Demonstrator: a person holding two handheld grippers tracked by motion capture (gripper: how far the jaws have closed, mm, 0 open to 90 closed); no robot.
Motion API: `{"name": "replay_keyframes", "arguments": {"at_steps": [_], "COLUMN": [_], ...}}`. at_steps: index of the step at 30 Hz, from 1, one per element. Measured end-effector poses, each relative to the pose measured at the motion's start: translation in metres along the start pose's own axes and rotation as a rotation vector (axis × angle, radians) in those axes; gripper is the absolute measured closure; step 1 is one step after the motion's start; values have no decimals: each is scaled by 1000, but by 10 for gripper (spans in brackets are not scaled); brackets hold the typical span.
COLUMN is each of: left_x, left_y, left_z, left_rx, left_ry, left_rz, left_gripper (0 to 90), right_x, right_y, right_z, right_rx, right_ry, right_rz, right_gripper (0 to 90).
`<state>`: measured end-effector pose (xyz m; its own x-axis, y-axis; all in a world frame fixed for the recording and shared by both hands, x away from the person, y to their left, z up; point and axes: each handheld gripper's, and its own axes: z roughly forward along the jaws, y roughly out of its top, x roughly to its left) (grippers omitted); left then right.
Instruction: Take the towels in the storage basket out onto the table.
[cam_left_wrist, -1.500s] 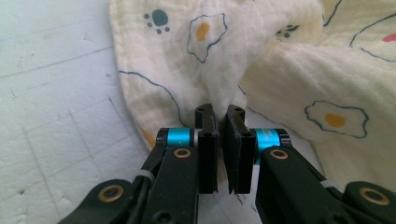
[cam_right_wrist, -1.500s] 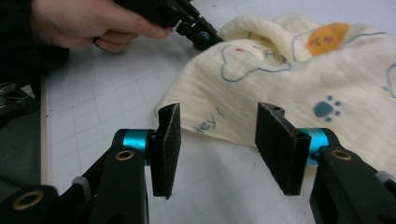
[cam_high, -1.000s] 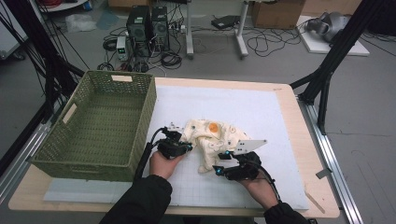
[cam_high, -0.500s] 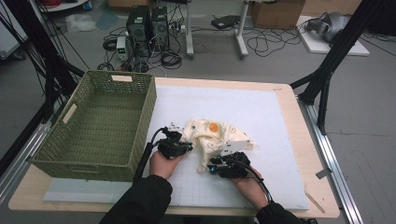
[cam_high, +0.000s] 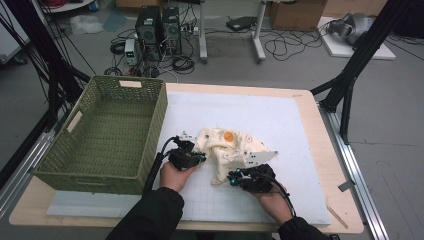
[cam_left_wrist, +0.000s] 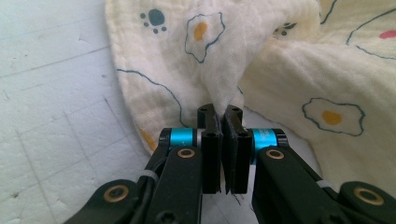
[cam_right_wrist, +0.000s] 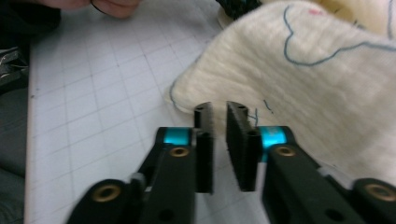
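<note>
**Cloth on mat, basket alongside**

Cloth (cam_high: 227, 150): cream muslin printed with fried eggs and paw marks, lying crumpled near the middle of the white gridded mat (cam_high: 280, 120), between the two grippers and just right of the basket. One orange yolk faces up at the top of the heap. In the left gripper view the fabric (cam_left_wrist: 224, 56) rises in a pinched ridge straight out of the jaws.

Basket (cam_high: 160, 107): green woven, rectangular, standing on the left part of the table with its right wall along the mat's left edge. A pale label sits on its far rim and a handle slot on its left wall. Its woven floor (cam_high: 107, 137) lies bare; the cloth is outside it.

Left gripper (cam_high: 187, 156): at the cloth's left edge, near the basket's right wall. Jaws pressed together on a fold of the cloth.

Right gripper (cam_high: 239, 176): at the cloth's lower right edge. Jaws have just been closing and now stand narrowly apart; in the right gripper view the gap (cam_right_wrist: 218, 116) between them appears clear, with the cloth's hem (cam_right_wrist: 299, 79) lying just beyond and to the right of the tips.

Table (cam_high: 325, 125): light wood, bearing mat and basket.

Floor beyond: computer towers (cam_high: 159, 22) and tangled cables (cam_high: 285, 47).
</note>
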<state>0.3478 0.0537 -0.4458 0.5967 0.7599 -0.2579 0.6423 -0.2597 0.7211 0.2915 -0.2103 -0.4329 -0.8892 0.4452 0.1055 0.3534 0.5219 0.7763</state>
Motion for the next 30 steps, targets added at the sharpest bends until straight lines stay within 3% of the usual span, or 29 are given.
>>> {"name": "replay_keyframes", "arguments": {"at_steps": [6, 11, 17, 22, 30], "left_x": [0, -1, -1, -2, -1], "left_y": [0, 0, 0, 0, 2], "left_z": [0, 0, 1, 1, -9], "left_rx": [3, 2, -2, -1, -23], "left_ry": [1, 5, 6, 9, 24], "left_rz": [0, 0, 0, 4, 8], "left_gripper": [861, 862, 862, 862, 865], "right_x": [11, 12, 6, 1, 0], "right_y": [11, 15, 13, 12, 7], "right_z": [0, 16, 33, 35, 20], "right_rx": [-36, 4, 85, 81, 83], "right_ry": [-19, -29, -74, -63, -48], "right_rz": [-4, 2, 7, 9, -11], "right_gripper": [549, 530, 700, 884, 894]}}
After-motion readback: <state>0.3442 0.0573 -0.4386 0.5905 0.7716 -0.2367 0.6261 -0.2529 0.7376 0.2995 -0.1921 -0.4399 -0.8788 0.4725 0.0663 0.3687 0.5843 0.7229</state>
